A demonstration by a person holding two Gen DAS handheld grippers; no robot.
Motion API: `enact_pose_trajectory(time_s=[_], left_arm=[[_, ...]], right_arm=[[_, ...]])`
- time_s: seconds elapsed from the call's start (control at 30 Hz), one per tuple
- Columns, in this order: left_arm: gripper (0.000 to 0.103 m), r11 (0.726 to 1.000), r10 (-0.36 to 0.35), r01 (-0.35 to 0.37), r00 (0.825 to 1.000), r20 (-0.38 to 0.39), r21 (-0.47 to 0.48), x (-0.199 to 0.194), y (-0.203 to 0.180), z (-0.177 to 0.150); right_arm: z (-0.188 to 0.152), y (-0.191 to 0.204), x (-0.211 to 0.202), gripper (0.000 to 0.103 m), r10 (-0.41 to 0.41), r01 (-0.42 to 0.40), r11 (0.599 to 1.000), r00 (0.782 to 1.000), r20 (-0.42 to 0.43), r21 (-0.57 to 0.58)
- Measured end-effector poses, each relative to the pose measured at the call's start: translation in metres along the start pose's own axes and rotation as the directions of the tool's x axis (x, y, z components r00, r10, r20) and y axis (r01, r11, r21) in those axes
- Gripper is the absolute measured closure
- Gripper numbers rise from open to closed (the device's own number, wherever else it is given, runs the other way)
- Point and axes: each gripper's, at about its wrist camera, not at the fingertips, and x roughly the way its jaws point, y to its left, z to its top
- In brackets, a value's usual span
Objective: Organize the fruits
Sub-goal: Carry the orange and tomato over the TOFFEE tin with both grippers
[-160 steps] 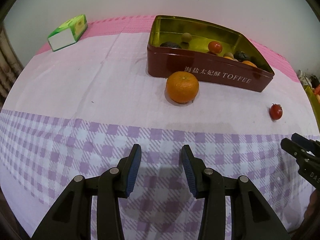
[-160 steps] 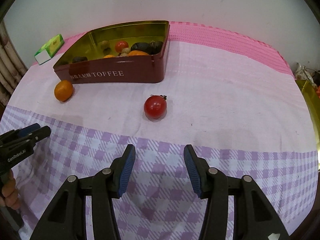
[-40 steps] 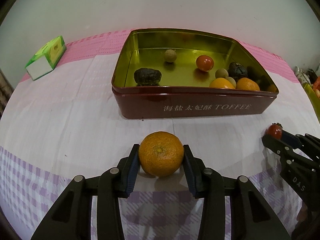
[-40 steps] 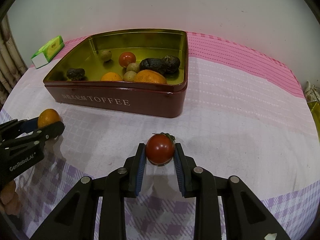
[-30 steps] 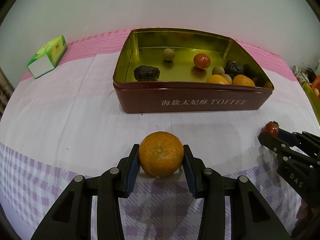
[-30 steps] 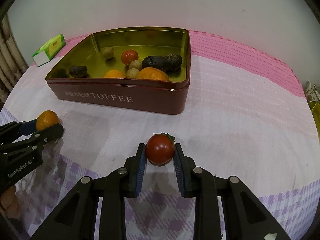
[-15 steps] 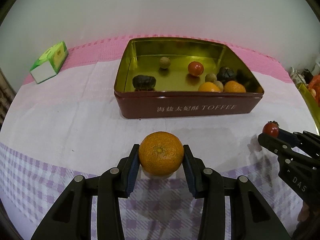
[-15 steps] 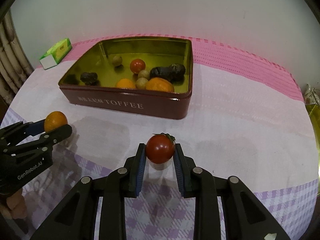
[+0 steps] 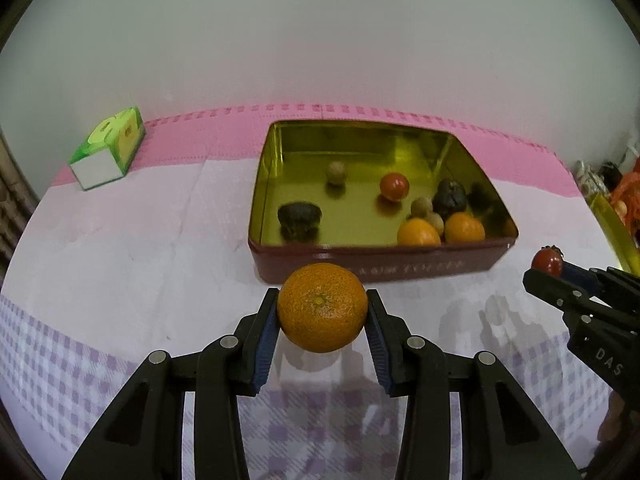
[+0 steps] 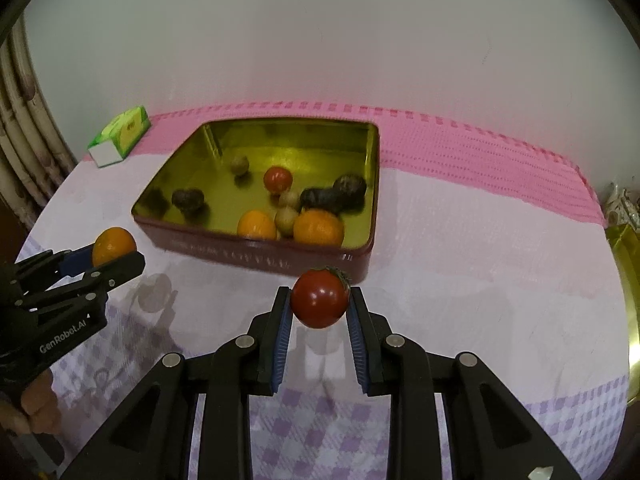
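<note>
**Inspector A:** Status of the fruit sorting, please.

**Inspector B:** Partly done, in my judgement. The tin [image 9: 384, 268] sits in the centre of the left wrist view and already holds fruit. Two pieces are in transit. The left gripper [image 9: 322, 320] is clamped on a mandarin [image 9: 322, 306], low centre of that frame, clear of the tablecloth [image 9: 140, 264] with its shadow showing underneath. The right gripper [image 10: 320, 308] is closed tight on a tomato [image 10: 319, 298], low centre of the right wrist view, also lifted off the cloth.

**Inspector A:** Neither is over the tin?

**Inspector B:** Both appear in front of its near wall, not above the opening. Remaining work, as I judge it: carry each over the rim and release.

**Inspector A:** Count inside the tin.

**Inspector B:** From the right wrist view: two orange citrus [image 10: 319, 227] at the near wall, one red tomato [image 10: 277, 179] mid-tin, three small tan round fruits [image 10: 239, 165], one apart at the back and two beside the citrus, and three dark wrinkled fruits [image 10: 188, 199], one alone at left, two touching at right. Nine, though the dark pair is blurred.

**Inspector A:** Loose fruit on the cloth?

**Inspector B:** None visible. One green tissue box [image 9: 109, 149] upper left, not part of the job. At the far right edge there is clutter too small to identify.
</note>
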Motion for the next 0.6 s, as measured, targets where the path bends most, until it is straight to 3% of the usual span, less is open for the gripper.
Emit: enact_pose_trajectory(time_s=[0.37,0.6], left_arm=[[0.061,1.000,-0.002,0.001,0.999,0.033,0.007,0.008,0.000,0.040],[0.061,1.000,0.008,-0.008,1.000,0.013,0.015,0.028,-0.002,0.058]], right_arm=[[0.037,-0.002,0.008,0.078,0.016,-0.016,1.000,1.000,0.025,-0.001],[0.055,0.002,0.025,0.078,0.028,-0.028,1.000,0.999,0.017,-0.013]])
